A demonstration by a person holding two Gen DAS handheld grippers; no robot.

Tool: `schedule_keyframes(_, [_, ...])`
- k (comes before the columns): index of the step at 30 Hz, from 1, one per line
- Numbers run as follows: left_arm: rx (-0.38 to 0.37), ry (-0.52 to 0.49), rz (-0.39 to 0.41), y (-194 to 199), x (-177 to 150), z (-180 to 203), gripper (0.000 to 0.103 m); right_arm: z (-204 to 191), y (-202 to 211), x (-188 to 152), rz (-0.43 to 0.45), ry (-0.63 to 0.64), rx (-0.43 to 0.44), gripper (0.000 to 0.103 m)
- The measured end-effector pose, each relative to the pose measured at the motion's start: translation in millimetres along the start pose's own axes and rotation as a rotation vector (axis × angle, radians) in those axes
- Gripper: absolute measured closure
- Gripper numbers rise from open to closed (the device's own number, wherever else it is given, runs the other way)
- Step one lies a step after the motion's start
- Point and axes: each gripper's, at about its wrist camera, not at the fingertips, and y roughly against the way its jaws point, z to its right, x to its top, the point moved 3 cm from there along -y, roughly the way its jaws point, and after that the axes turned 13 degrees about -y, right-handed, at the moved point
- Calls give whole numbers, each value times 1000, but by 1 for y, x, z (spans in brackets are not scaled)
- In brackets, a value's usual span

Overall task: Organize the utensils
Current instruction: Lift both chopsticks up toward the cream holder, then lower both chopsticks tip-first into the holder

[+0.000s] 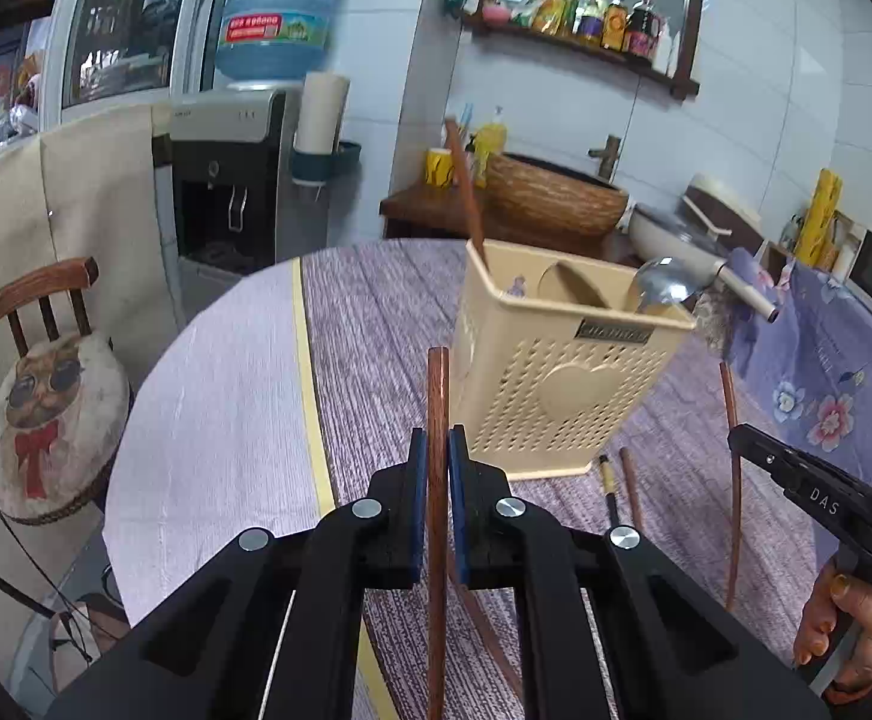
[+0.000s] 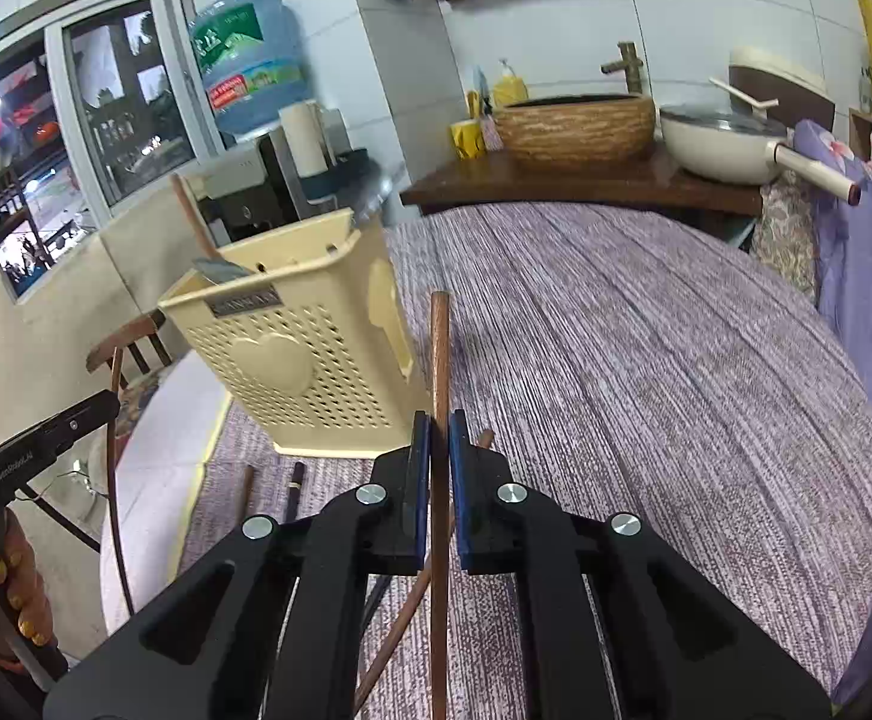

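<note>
Left wrist view: left tongs (image 1: 434, 468) sit bottom centre, blue pads nearly closed on a brown chopstick (image 1: 437, 384) that stands roughly upright w/ its tip poking above the pads. Cream utensil holder (image 1: 556, 372) stands just right of centre on the purple-clothed surface (image 1: 376, 324), already carrying a metal spoon (image 1: 664, 288) and one tall chopstick at its back corner. Two loose sticks (image 1: 622, 483) lie at the holder's base, lower right.

Right wrist view: right tongs (image 2: 434, 471) at bottom centre, likewise pinched on a second brown chopstick (image 2: 439, 360), upright. Holder is left of centre, well apart from the stick's tip. A further stick (image 2: 400, 606) lies slanted under the tongs.

Risks (judged, not seen): each grip is narrow, near mid-stick, so either chopstick could pivot or slip when tilted toward the holder. Both arms converging on one small opening could clash, or a stick could catch the rim and tip the light holder.
</note>
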Motion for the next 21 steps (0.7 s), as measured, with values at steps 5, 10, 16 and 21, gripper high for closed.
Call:
schedule_keyframes(5, [-26,-9,57,25,10,1,95,-7,33,5,50,30,56,95])
schedule_keyframes(10, [-56,-17,97,47,14,0,95,-11,61,11,70,34,129,95])
schedule_keyframes(16, [-64,-45,127,65,15,1,95,-15,74,12,73,50,158,95])
schedule_keyframes(21, [-59,-53,138,72,13,-1,95,-19,76,10,73,61,167,95])
